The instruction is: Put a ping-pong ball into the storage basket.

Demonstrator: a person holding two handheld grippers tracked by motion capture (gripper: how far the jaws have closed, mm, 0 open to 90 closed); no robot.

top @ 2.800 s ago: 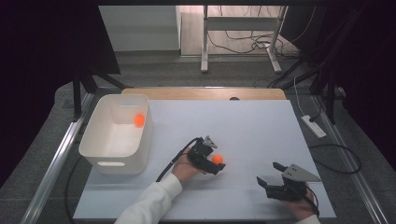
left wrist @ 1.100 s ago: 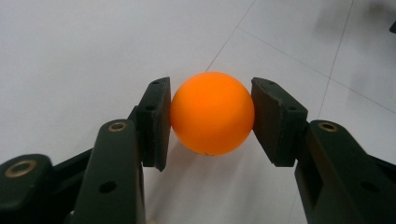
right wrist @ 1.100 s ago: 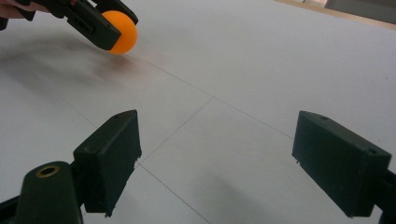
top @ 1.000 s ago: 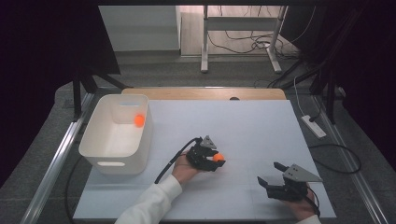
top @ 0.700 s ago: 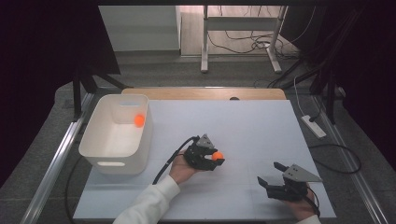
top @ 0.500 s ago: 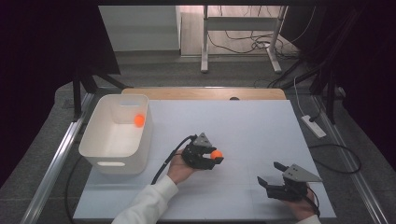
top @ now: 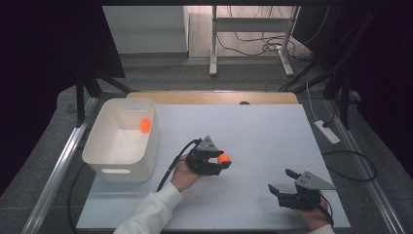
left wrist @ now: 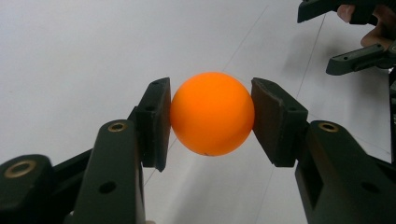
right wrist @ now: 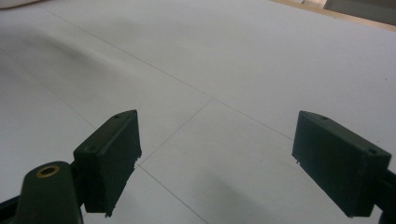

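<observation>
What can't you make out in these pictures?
- Bin: its floor near the front is hidden by its own wall in the high view.
- Ball: its far side faces away in the left gripper view.
- Right hand: cut off by the bottom edge in the high view.

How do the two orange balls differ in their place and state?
One ball is clamped between the pads of the left gripper, above the white table; the other ball lies free inside the white bin, at its far end. The held ball is nearer the right gripper, whose jaws stand open with nothing between them. Both balls look alike in colour and shape.
</observation>
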